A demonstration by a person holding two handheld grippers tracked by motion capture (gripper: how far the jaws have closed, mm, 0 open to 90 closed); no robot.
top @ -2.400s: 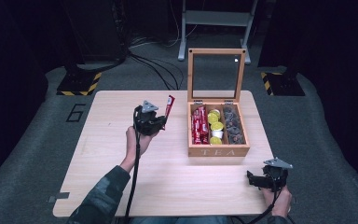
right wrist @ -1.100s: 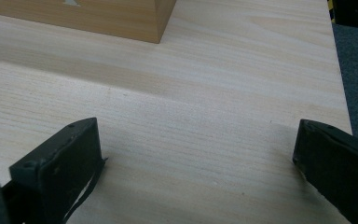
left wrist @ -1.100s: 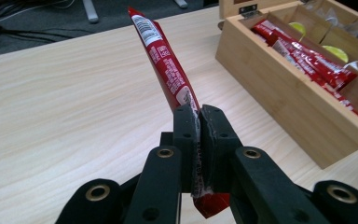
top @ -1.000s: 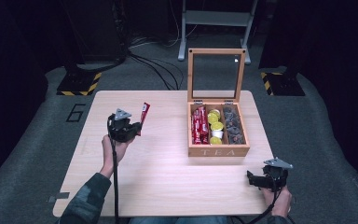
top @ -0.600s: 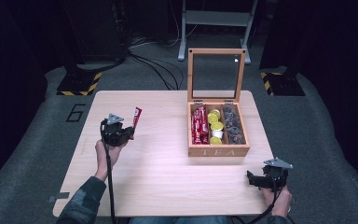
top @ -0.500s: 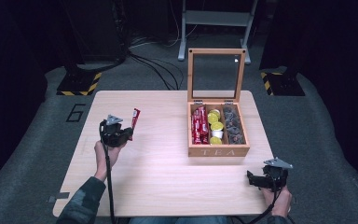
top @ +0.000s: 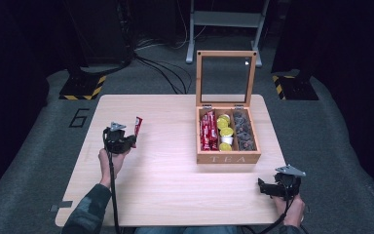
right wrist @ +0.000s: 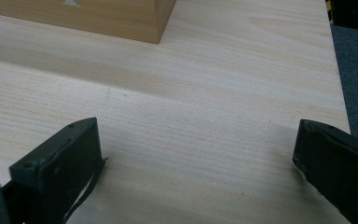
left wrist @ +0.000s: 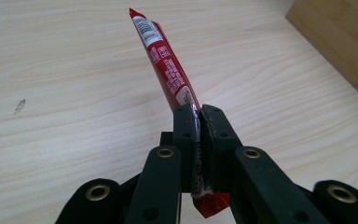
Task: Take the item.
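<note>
The left gripper (left wrist: 199, 122) has its 2 black jaws pinched tight on a slim red sachet (left wrist: 168, 70), a glossy stick pack with white print that sticks out past the jaw tips and tilts over the table (top: 165, 175); a crumpled red end pokes out below the jaws. Compared with 2.4 s earlier, when this gripper held the sachet just beside the tea box (top: 229, 156), it has carried the sachet leftward and lower, and now sits well apart from the box over the left part of the pale wood-grain tabletop. The right gripper (right wrist: 196, 158) has not moved: its 2 matte black jaws stand wide apart with nothing between them, near the table's front right corner. The bamboo box has its glass-paned lid upright, with red sachets (top: 207, 131), yellow capsules (top: 226, 131) and dark capsules (top: 243, 134) inside.
</note>
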